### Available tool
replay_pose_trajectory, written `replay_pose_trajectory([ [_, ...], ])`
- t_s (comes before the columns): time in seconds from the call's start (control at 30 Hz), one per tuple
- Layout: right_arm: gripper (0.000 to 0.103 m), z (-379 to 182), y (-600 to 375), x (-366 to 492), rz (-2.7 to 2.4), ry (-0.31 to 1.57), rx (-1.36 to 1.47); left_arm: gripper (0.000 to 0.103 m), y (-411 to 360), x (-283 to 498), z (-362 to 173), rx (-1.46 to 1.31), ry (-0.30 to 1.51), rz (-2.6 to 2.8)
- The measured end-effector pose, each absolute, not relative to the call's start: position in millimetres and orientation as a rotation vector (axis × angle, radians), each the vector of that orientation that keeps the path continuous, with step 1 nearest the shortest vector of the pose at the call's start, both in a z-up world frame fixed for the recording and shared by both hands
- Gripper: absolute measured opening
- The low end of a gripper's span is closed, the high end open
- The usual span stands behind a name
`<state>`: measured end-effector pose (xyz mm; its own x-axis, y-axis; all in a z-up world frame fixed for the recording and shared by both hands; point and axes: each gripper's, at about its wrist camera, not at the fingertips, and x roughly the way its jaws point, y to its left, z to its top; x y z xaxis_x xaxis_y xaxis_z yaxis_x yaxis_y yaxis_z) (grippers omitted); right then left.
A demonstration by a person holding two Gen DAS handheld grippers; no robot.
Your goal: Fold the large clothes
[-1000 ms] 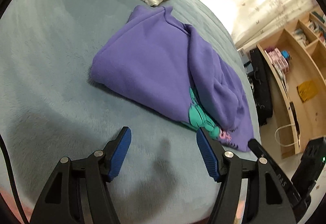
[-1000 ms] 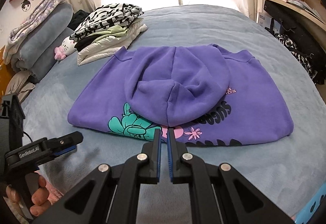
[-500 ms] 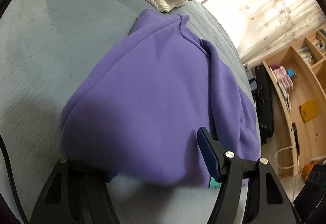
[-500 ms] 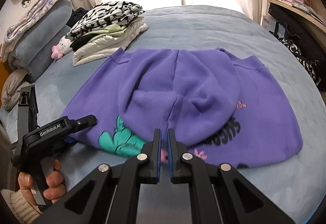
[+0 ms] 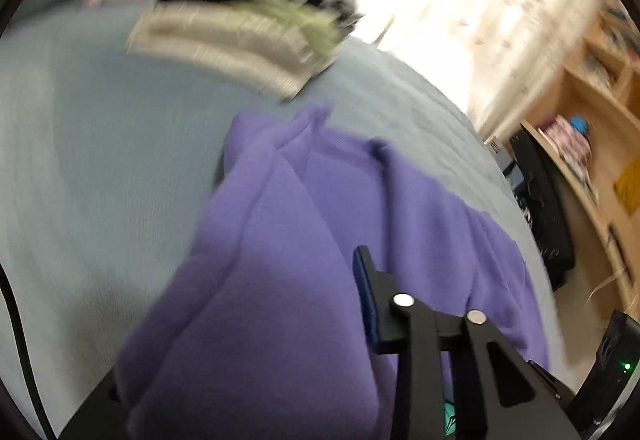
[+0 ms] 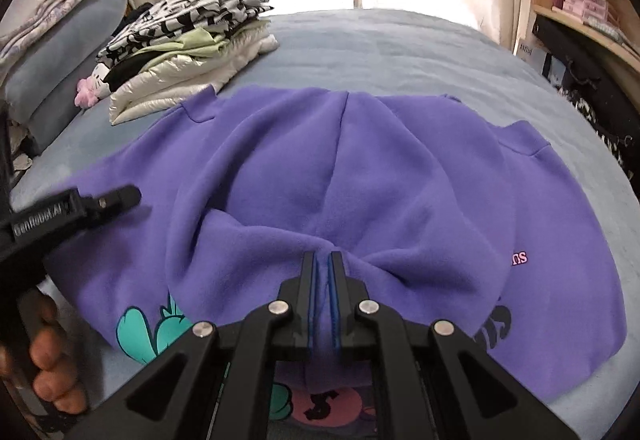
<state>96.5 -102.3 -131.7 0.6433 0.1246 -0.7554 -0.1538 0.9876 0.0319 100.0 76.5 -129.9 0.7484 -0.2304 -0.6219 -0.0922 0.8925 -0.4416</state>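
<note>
Your right gripper (image 6: 323,282) is closed on the tip of the hood (image 6: 344,176); a pinch of purple cloth sits between the two blue pads. Your left gripper (image 5: 280,320) shows only one finger (image 5: 366,300); the other is under the hoodie (image 5: 280,280), so cloth lies between them, but I cannot tell how tight they are. This view is blurred. Beyond the fingers the hoodie lies on the bed (image 6: 400,40), sleeves folded in, hood laid over the body. Further away stands a pile of clothes (image 6: 188,52). I think the step is the fold of the left side over the middle. Next you should carry both grips together, so the cloth stays flat and the hood does not slide.
</note>
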Motion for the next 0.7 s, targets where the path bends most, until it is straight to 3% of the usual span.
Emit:
replay_pose_trajectory([
  [0.37, 0.006, -139, -144, 100, 0.255, 0.883, 0.234, 0.025, -41, 98, -29, -0.138, 0.528, -0.275],
  [0.7, 0.01, -136, -214, 89, 0.323, 1.005, 0.488, 0.025, -150, 103, -13, 0.01, 0.542, -0.451],
])
